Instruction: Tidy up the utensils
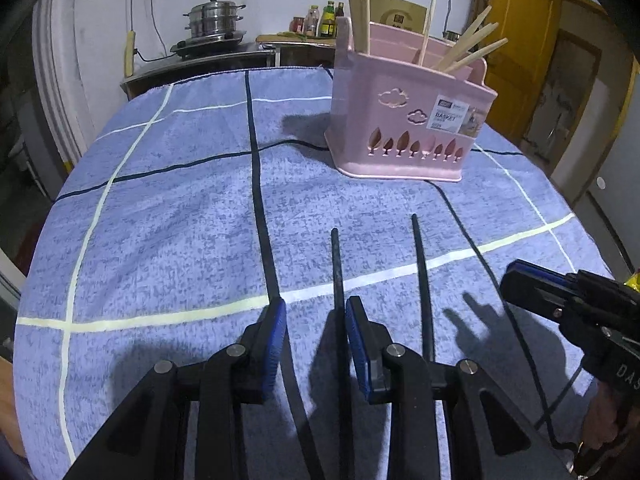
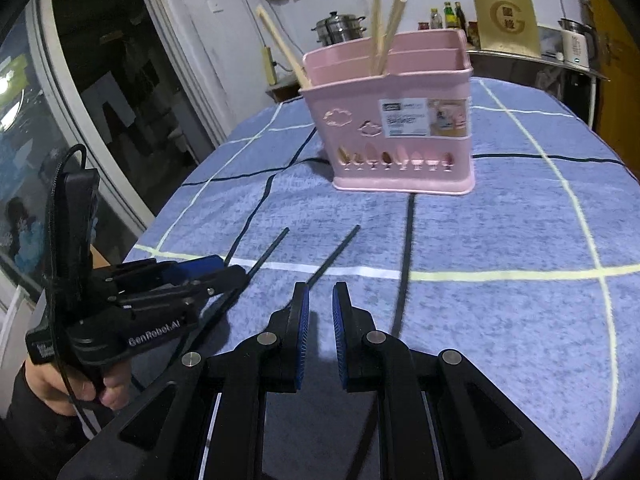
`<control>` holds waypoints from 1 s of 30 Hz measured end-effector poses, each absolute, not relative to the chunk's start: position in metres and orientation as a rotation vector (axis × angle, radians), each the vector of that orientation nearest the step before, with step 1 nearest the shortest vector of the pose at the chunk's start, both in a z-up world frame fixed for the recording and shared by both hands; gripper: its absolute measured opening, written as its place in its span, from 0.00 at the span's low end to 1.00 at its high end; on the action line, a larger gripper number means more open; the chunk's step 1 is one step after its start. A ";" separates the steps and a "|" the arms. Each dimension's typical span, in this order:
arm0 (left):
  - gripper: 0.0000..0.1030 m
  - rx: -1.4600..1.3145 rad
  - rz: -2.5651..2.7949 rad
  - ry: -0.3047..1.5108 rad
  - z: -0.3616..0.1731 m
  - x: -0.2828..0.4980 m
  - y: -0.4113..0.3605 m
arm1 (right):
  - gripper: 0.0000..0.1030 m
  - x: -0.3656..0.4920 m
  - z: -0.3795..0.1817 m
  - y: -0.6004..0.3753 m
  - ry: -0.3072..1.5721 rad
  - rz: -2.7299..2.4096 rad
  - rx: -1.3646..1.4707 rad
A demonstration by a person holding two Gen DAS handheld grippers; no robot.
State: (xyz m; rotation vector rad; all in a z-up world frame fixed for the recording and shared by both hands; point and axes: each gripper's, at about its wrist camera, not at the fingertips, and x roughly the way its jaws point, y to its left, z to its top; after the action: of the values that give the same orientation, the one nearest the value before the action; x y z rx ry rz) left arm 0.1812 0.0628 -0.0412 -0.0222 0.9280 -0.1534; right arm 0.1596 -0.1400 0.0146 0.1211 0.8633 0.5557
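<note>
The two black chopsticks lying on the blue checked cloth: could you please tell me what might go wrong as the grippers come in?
1. The two thin black chopsticks lie flat on the soft blue checked cloth, so pads may pinch fabric.
2. The left gripper and right gripper are close and could collide.
3. The pink plastic utensil basket holds leaning wooden chopsticks, which could block insertion.

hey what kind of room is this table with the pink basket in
Most likely a home kitchen or dining corner. A stacked steel steamer pot stands on a counter by the wall, sauce bottles line a shelf beside it, and an electric kettle stands further along. The pink basket holds wooden chopsticks.
</note>
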 end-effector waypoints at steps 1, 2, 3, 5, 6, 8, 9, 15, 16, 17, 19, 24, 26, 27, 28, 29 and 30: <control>0.30 -0.024 -0.150 0.933 -0.042 0.182 0.064 | 0.12 0.163 0.013 -0.135 0.872 0.560 0.115; 0.29 -0.029 -0.151 0.930 -0.043 0.182 0.064 | 0.12 0.164 0.011 -0.130 0.882 0.562 0.110; 0.25 -0.028 -0.147 0.929 -0.042 0.182 0.065 | 0.12 0.167 0.009 -0.126 0.893 0.564 0.107; 0.18 -0.008 -0.119 0.936 -0.043 0.182 0.067 | 0.12 0.173 0.004 -0.118 0.908 0.573 0.104; 0.17 -0.007 -0.115 0.939 -0.044 0.183 0.068 | 0.12 0.175 0.002 -0.114 0.915 0.571 0.101; 0.17 -0.021 -0.122 0.936 -0.043 0.182 0.072 | 0.12 0.180 -0.002 -0.109 0.932 0.562 0.098; 0.17 -0.029 -0.121 0.934 -0.042 0.181 0.074 | 0.12 0.183 -0.005 -0.107 0.939 0.557 0.099; 0.17 -0.062 -0.132 0.892 -0.034 0.176 0.084 | 0.12 0.191 -0.012 -0.102 0.968 0.525 0.099; 0.17 -0.063 -0.132 0.887 -0.032 0.176 0.084 | 0.12 0.191 -0.012 -0.100 0.971 0.519 0.092; 0.17 -0.065 -0.133 0.884 -0.031 0.176 0.084 | 0.12 0.191 -0.012 -0.098 0.970 0.513 0.082; 0.17 -0.073 -0.138 0.880 -0.030 0.176 0.084 | 0.12 0.190 -0.012 -0.093 0.966 0.506 0.052; 0.17 -0.081 -0.158 0.895 -0.032 0.177 0.079 | 0.11 0.188 -0.011 -0.093 0.971 0.518 0.011; 0.17 -0.079 -0.168 0.905 -0.035 0.178 0.075 | 0.10 0.187 -0.009 -0.095 0.975 0.521 -0.013; 0.17 -0.076 -0.174 0.912 -0.036 0.179 0.073 | 0.10 0.186 -0.009 -0.098 0.975 0.523 -0.026; 0.17 -0.075 -0.180 0.919 -0.037 0.180 0.070 | 0.10 0.186 -0.009 -0.103 0.979 0.534 -0.035; 0.17 -0.073 -0.186 0.925 -0.038 0.180 0.067 | 0.10 0.185 -0.009 -0.106 0.983 0.549 -0.044; 0.17 -0.071 -0.195 0.935 -0.040 0.182 0.064 | 0.10 0.185 -0.008 -0.111 0.985 0.560 -0.063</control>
State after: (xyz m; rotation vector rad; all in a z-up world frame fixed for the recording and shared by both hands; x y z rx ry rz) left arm 0.1819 0.0640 -0.0400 -0.0707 0.9351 -0.1945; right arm 0.1847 -0.1114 -0.0079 -0.0629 0.9854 0.5603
